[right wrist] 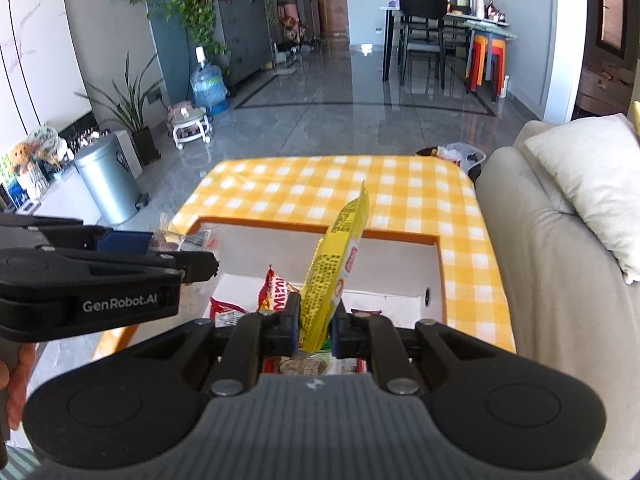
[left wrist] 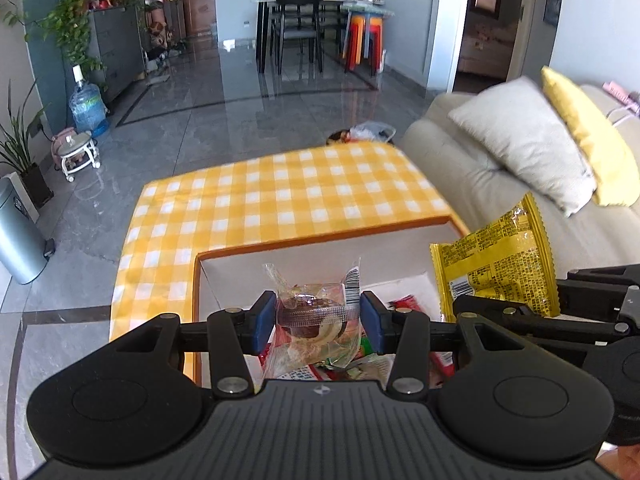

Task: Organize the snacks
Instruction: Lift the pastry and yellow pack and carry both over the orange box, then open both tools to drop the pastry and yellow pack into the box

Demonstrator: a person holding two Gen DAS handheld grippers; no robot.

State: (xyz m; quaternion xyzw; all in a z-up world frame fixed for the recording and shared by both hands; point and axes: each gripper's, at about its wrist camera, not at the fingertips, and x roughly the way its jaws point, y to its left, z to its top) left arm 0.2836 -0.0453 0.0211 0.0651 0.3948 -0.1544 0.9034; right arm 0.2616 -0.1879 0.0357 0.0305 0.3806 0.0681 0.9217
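My left gripper (left wrist: pixel 318 320) is shut on a clear-wrapped pastry (left wrist: pixel 316 312) and holds it over the orange-rimmed white box (left wrist: pixel 320 242). My right gripper (right wrist: pixel 316 330) is shut on a yellow snack packet (right wrist: pixel 336 264), standing upright above the same box (right wrist: pixel 320 232). The yellow packet also shows in the left wrist view (left wrist: pixel 496 260), at the right. The left gripper shows in the right wrist view (right wrist: pixel 132 264), at the left, level with the box's left wall. Several red and green snack packets (right wrist: pixel 276 288) lie in the box.
The box sits on a table with a yellow checked cloth (left wrist: pixel 280 196). A beige sofa (right wrist: pixel 560 248) with white and yellow pillows (left wrist: pixel 520 140) is close on the right. A metal bin (right wrist: pixel 108 176) stands on the floor to the left.
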